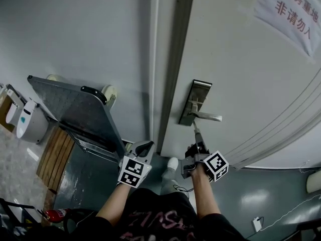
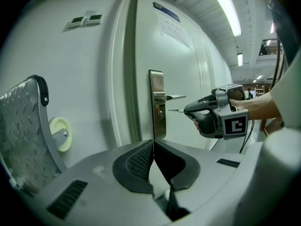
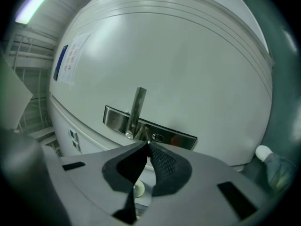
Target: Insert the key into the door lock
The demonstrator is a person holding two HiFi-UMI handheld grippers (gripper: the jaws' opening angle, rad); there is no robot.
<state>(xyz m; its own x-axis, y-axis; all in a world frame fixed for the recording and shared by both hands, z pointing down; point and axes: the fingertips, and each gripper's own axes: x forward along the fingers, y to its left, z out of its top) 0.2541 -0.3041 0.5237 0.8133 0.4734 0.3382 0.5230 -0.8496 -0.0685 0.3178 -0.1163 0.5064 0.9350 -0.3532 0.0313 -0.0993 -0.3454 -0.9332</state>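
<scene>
While left tongs (image 2: 153, 142) sit closed, empty, right tongs (image 2: 186, 110) pinch the key (image 2: 175, 110), levelled at the lock (image 2: 160, 112).

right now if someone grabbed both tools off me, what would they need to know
Left tool: shut, nothing in it, held low and off to the left of the lock plate.
Right tool: shut on the key, which sticks out toward the lock plate.
Key: its tip is just short of the keyhole, below the handle. The left gripper view shows a gap between them.
Done: key gripped and roughly lined up with the keyhole.
Left: close the gap and slide the key in.
</scene>
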